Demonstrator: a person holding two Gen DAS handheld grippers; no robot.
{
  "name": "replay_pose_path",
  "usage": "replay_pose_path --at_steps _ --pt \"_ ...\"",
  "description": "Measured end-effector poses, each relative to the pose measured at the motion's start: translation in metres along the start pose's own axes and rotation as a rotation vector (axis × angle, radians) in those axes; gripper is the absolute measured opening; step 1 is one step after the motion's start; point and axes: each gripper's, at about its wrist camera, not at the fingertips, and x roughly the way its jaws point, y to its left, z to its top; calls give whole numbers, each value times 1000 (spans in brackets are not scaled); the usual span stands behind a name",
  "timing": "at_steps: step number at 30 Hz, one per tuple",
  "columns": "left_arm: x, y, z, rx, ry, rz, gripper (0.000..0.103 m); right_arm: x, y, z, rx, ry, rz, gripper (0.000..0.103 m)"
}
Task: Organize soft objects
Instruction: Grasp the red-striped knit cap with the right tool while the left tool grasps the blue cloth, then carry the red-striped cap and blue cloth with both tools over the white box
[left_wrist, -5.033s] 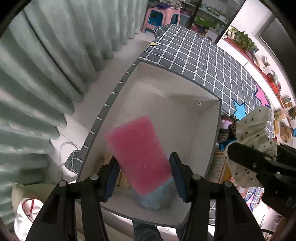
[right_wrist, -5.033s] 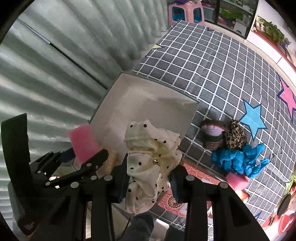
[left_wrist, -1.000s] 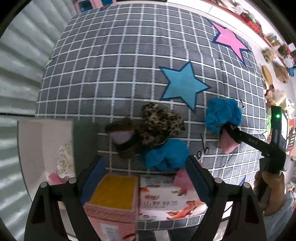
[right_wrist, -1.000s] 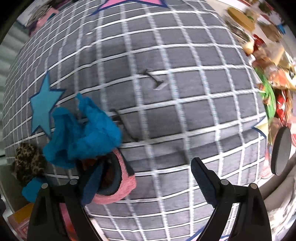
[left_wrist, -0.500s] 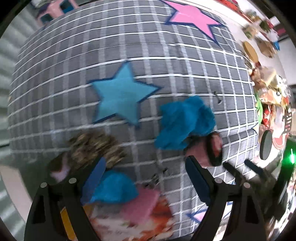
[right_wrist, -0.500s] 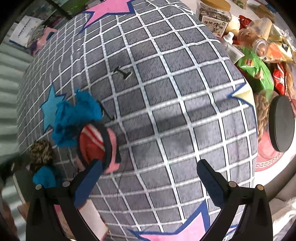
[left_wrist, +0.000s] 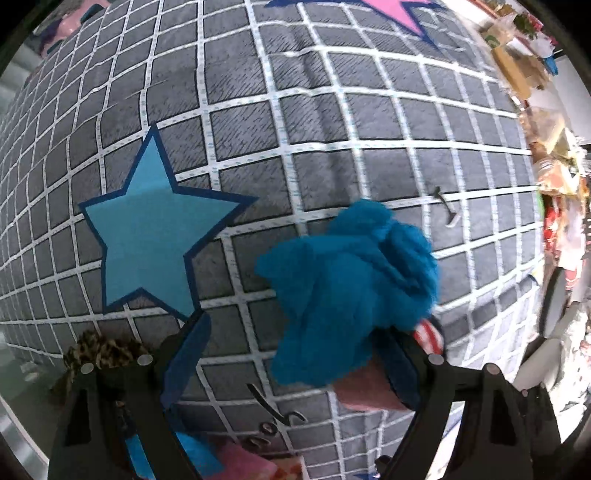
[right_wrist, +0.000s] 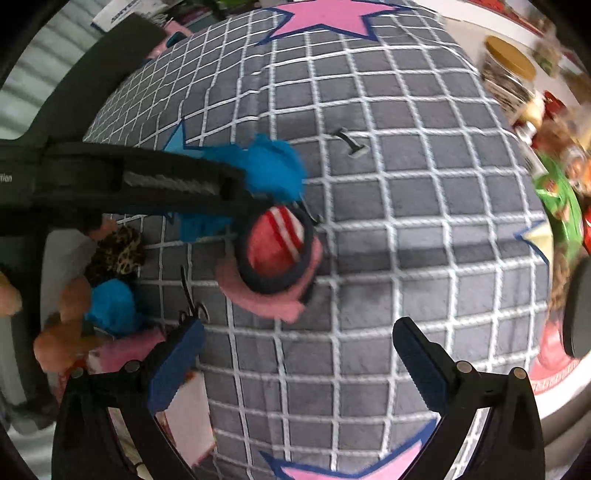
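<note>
Left gripper (left_wrist: 295, 354) fingers wide around blue scrunchie (left_wrist: 347, 291); right gripper (right_wrist: 295, 362) fingers wide, empty.

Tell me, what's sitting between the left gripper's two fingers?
In the left wrist view, the fluffy blue cloth sits between the open left gripper fingers, nearer one finger, over a pink sock.

Tabletop cloth (left_wrist: 332, 122): grey, white grid, blue star (left_wrist: 147, 236), pink star (right_wrist: 321, 16). Fluffy cloth (left_wrist: 351, 280) bright blue. Sock (right_wrist: 273, 258) pink, navy cuff, red-white stripes. Scrunchie (right_wrist: 118, 251) leopard print.
</note>
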Motion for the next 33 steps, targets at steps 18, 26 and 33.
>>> replay_pose_path --at_steps 18,26,33 --pt "0 -21 35 65 -47 3 13 43 28 40 -12 88 -25 39" --pt "-40 -30 20 90 -163 -16 13 6 -9 30 61 54 -4 39" --pt "-73 -24 -14 76 -212 -15 13 -23 -30 7 126 47 14 39"
